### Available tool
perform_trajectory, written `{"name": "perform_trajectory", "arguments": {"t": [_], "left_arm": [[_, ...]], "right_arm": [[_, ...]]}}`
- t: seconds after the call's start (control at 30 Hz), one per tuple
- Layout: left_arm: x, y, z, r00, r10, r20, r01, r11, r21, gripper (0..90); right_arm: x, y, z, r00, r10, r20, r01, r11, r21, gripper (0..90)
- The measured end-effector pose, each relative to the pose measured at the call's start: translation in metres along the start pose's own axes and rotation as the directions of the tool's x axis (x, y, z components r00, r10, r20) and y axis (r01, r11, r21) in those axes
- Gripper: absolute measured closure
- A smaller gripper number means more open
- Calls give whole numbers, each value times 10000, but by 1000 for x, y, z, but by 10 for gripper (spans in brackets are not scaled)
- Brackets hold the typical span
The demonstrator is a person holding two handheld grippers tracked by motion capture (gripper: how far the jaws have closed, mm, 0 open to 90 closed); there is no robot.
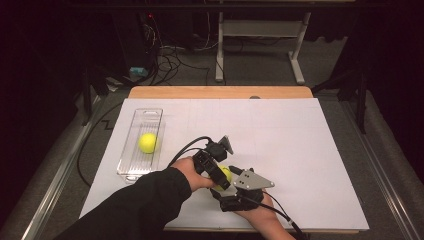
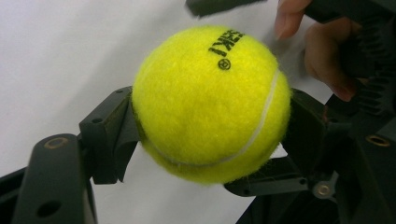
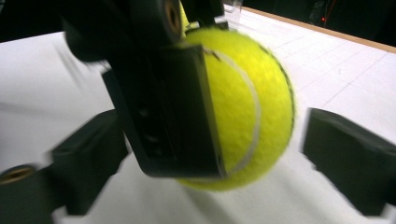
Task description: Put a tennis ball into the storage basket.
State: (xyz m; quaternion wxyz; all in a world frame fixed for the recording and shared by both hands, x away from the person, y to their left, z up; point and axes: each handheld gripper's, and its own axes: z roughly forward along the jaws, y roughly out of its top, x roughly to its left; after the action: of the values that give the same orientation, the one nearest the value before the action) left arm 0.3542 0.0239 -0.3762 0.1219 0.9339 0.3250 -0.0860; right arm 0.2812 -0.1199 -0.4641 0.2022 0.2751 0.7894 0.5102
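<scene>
A yellow tennis ball (image 1: 226, 173) hangs just above the white sheet near the table's front edge. My left gripper (image 1: 223, 178) is shut on it. In the left gripper view both black pads (image 2: 112, 133) press into the ball (image 2: 210, 102) from either side. My right gripper (image 1: 234, 192), topped by a grey three-cornered plate, comes in from the front and stands open. In the right gripper view its jaws stand to either side of the ball (image 3: 254, 107) with a gap on each side. The left gripper's jaw (image 3: 163, 107) covers the ball's left half there.
A second tennis ball (image 1: 147, 143) lies in a clear plastic tray (image 1: 131, 167) at the left of the white sheet (image 1: 280, 135). A wooden table edge (image 1: 220, 92) runs along the back. Cables and metal frame legs stand on the floor beyond.
</scene>
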Motion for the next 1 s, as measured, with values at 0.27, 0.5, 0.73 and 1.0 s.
{"name": "perform_trajectory", "arguments": {"t": [0.27,0.5,0.73,1.0], "left_arm": [[12,-5,-8,9990,-341,-298,336,9993,-154,264],[26,-13,-17,9954,-819,-505,806,9964,-270,264],[38,-23,-31,9920,-1074,-669,1054,9939,-332,264],[58,-43,-49,9845,-1537,-843,1489,9870,-601,264]], "right_arm": [[-6,-3,-3,10000,-9,51,9,10000,65,0],[-19,-7,-12,9995,147,262,-152,9997,169,0],[-36,-10,-24,9968,367,715,-378,9992,140,0],[-61,-16,-51,9858,759,1495,-749,9971,-125,0]]}}
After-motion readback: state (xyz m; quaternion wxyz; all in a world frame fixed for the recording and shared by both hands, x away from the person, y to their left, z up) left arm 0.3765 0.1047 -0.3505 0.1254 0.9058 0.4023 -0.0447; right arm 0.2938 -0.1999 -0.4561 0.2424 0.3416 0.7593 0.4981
